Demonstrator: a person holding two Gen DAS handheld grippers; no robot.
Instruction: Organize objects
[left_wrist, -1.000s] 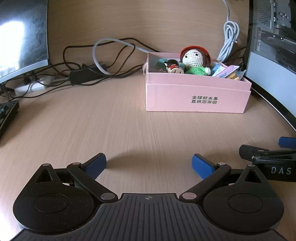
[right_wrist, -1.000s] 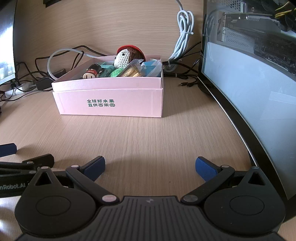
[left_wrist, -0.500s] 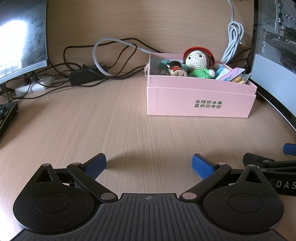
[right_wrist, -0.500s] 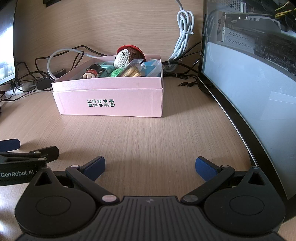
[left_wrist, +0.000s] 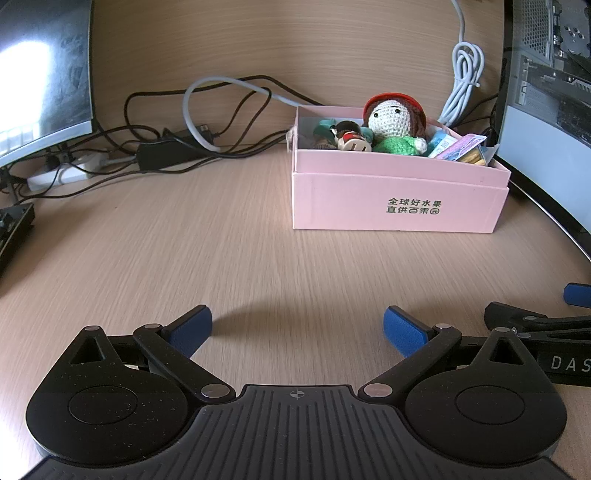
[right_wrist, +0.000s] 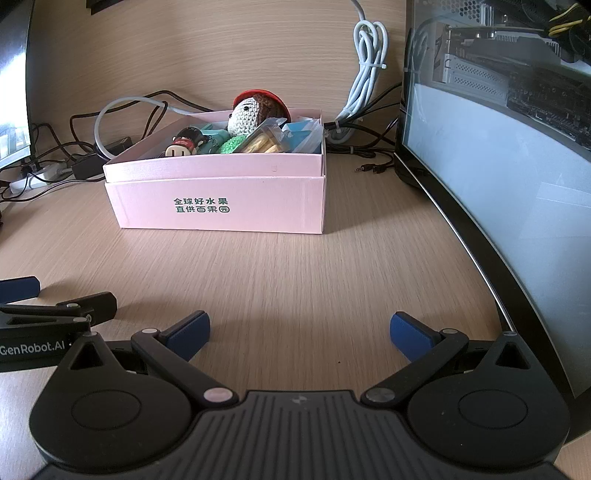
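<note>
A pink cardboard box (left_wrist: 399, 184) stands on the wooden desk, also in the right wrist view (right_wrist: 221, 199). It holds a crocheted doll with a red hat (left_wrist: 393, 122) (right_wrist: 255, 110), a small dark-haired figurine (left_wrist: 349, 136) (right_wrist: 184, 142), a bag of yellow sticks (right_wrist: 264, 142) and blue packets (right_wrist: 301, 134). My left gripper (left_wrist: 297, 326) is open and empty, low over the desk in front of the box. My right gripper (right_wrist: 299, 330) is open and empty beside it, also short of the box.
A curved monitor (right_wrist: 498, 177) runs along the right side. Another monitor (left_wrist: 40, 74) stands at the left, with a power strip (left_wrist: 62, 175) and tangled cables (left_wrist: 207, 122) behind. A coiled white cable (right_wrist: 365, 74) hangs on the back wall. A keyboard edge (left_wrist: 14, 225) lies at far left.
My left gripper has shifted a little, so the box sits further right and nearer in its view. The right gripper has stayed nearly still. Both stay open.
</note>
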